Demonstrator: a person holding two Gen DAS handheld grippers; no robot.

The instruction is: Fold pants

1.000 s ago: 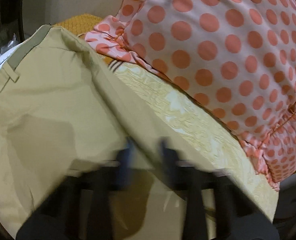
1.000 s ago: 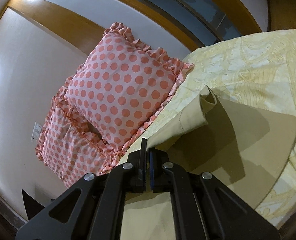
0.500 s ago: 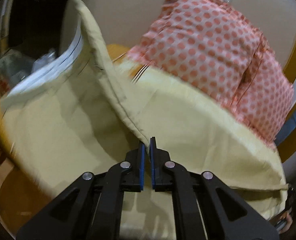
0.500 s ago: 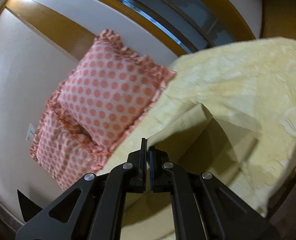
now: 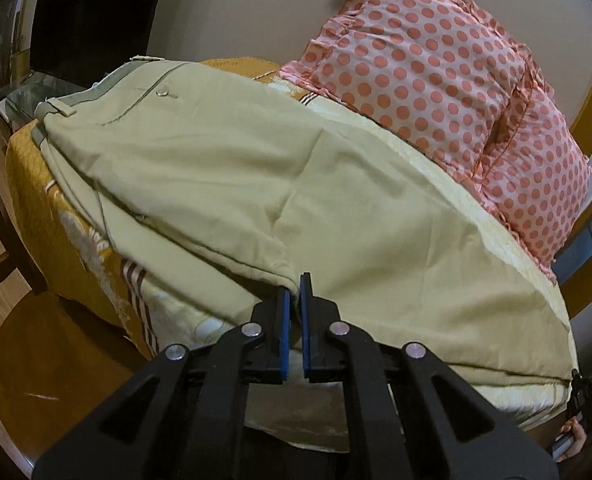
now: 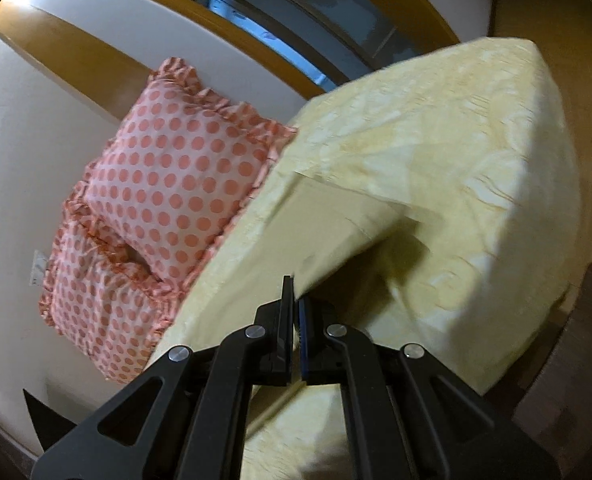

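Observation:
The khaki pants (image 5: 256, 184) lie spread across the bed, waistband with button at the far left, legs running right. My left gripper (image 5: 295, 292) is shut on the near edge of the pants at a seam. In the right wrist view my right gripper (image 6: 295, 300) is shut on the hem corner of a pant leg (image 6: 328, 224), which lies flat on the yellow bedspread (image 6: 436, 152). The right gripper also shows at the lower right edge of the left wrist view (image 5: 580, 396).
Two pink polka-dot pillows (image 5: 436, 64) lean against the wall at the head of the bed, also in the right wrist view (image 6: 168, 184). An orange patterned blanket (image 5: 48, 200) hangs off the left side. A dark wooden chair (image 5: 0, 264) stands at left.
Both grippers have pulled back and lowered the pants, which were lifted and folded before. The cloth now lies spread flat on the bed. Both jaws stay shut on it.

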